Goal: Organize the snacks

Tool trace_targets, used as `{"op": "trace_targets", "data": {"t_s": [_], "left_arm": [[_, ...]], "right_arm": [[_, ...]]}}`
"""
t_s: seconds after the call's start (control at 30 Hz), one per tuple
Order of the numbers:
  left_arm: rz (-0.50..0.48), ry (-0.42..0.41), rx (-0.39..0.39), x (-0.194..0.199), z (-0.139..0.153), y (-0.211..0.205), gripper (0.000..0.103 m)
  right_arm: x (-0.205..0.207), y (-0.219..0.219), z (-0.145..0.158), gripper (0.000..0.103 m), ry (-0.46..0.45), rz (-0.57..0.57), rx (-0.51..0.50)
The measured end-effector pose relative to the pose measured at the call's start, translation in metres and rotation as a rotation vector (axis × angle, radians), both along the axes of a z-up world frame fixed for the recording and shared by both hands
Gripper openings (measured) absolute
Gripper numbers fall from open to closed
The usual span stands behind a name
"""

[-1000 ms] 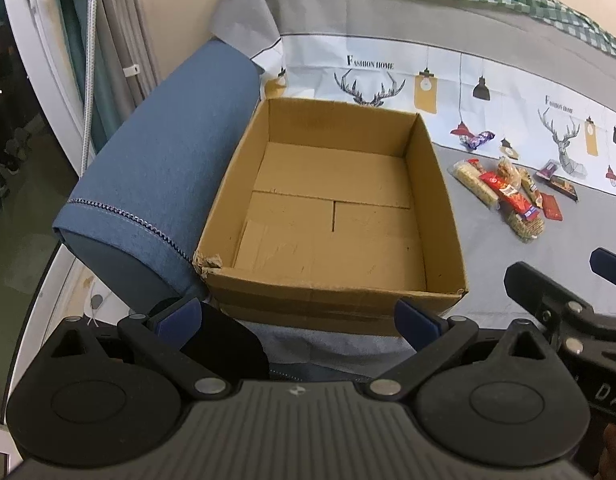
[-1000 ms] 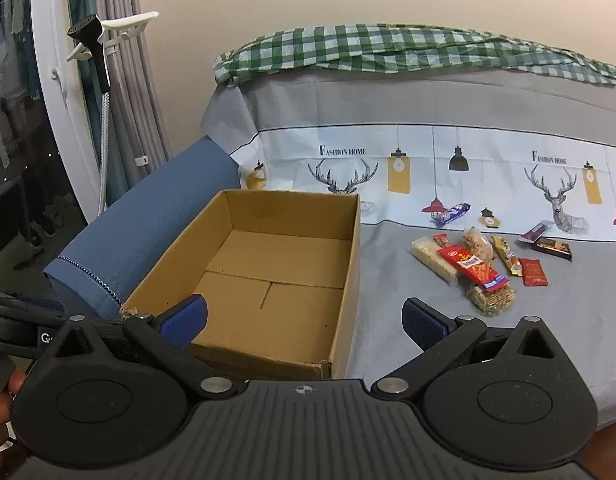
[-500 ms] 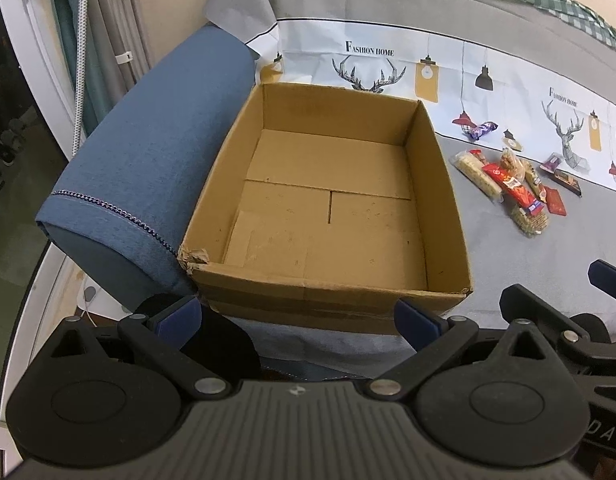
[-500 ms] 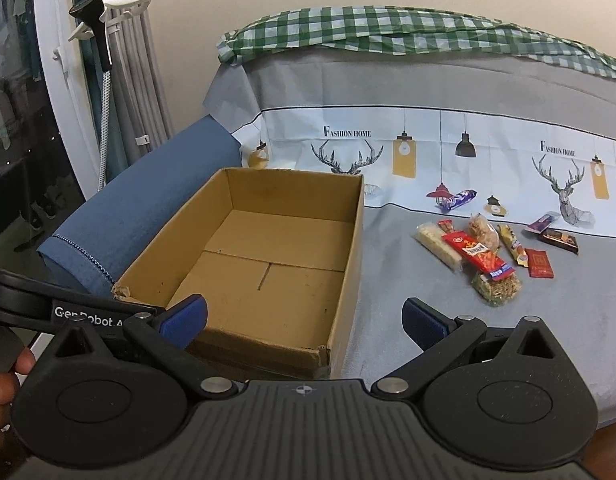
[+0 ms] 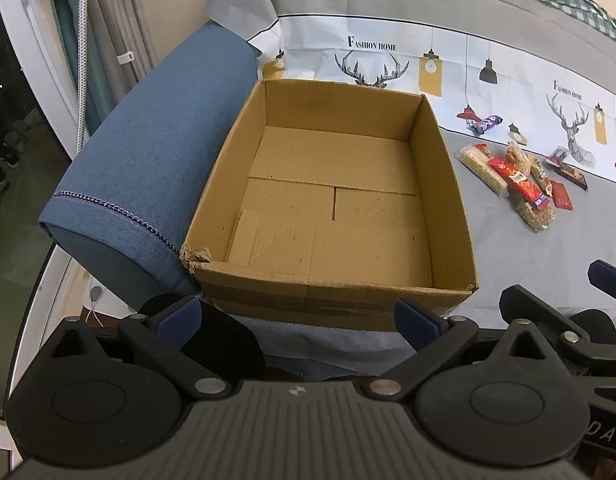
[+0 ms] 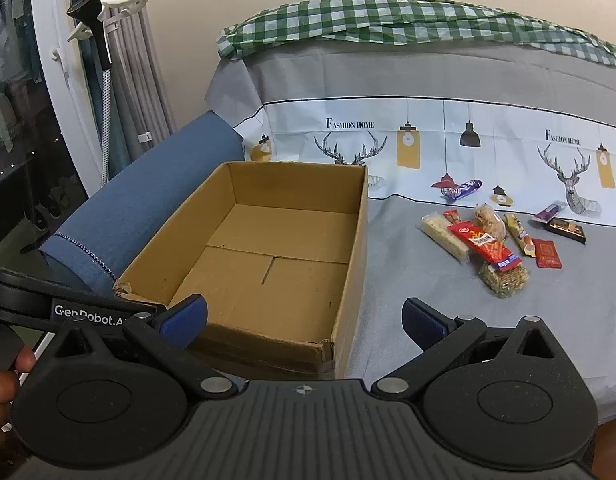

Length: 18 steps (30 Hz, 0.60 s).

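Both tools spread apart, nothing between the fingers. Left tool (image 5: 297, 316) hovers at the near edge of the cardboard box (image 5: 332, 216), blue pads either side of the near wall. Right tool (image 6: 303, 318) sits over the box's near right corner, one pad in front of the box (image 6: 263, 260), the other over the grey cover (image 6: 408, 292).

Box: open top, nothing inside, only the bottom flaps showing. Near left corner is torn. It stands on the grey cover, left wall against a blue bolster cushion (image 5: 155, 168).

Snacks are all right of the box, well apart from it, on the grey cover:
- pale cracker pack (image 6: 444, 234), lying diagonal
- red stick-snack pack (image 6: 484, 246), lying across a clear noodle-like pack (image 6: 504, 278)
- clear bag of brown pieces (image 6: 490, 220), just behind the red pack
- thin yellow bar (image 6: 518, 229), next to a small red sachet (image 6: 548, 254)
- dark chocolate bar (image 6: 568, 230) and a small purple wrapper (image 6: 550, 212), further right
- blue-purple wrapper (image 6: 464, 190), at the back by the printed white strip (image 6: 428, 148)

Same cluster shows in the left view (image 5: 520, 180), right of the box.

Green checked cloth (image 6: 388, 20) lies along the top at the back. Right tool's body is visible at the right edge of the left view (image 5: 568, 332).
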<state>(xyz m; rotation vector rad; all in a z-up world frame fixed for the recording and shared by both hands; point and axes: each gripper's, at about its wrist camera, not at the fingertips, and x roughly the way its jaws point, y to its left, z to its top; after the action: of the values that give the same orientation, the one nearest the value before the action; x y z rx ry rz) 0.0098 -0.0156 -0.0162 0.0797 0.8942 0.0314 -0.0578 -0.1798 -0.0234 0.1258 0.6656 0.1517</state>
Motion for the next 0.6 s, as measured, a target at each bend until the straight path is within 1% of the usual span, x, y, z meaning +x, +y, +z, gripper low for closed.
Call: {"op": "trace_targets", "data": {"t_s": [0.13,0.3,0.53,0.6], "left_arm": [[-0.003,0.009,0.017,0.001,-0.001,-0.003,0.102],[-0.015,0.016,0.017,0.004,-0.003,-0.008,0.102],[-0.052,0.043,0.045,0.017,-0.003,-0.029,0.102],[-0.075,0.047,0.034,0.023,-0.002,-0.039,0.102]], "right_arm": [[0.001,-0.001,-0.001,0.103,0.003,0.002,0.008],[0.004,-0.009,-0.005,0.103,0.007,-0.013,0.028],[0.01,-0.035,-0.014,0.103,0.031,-0.085,0.076],[0.013,-0.048,-0.017,0.103,0.037,-0.118,0.091]]}}
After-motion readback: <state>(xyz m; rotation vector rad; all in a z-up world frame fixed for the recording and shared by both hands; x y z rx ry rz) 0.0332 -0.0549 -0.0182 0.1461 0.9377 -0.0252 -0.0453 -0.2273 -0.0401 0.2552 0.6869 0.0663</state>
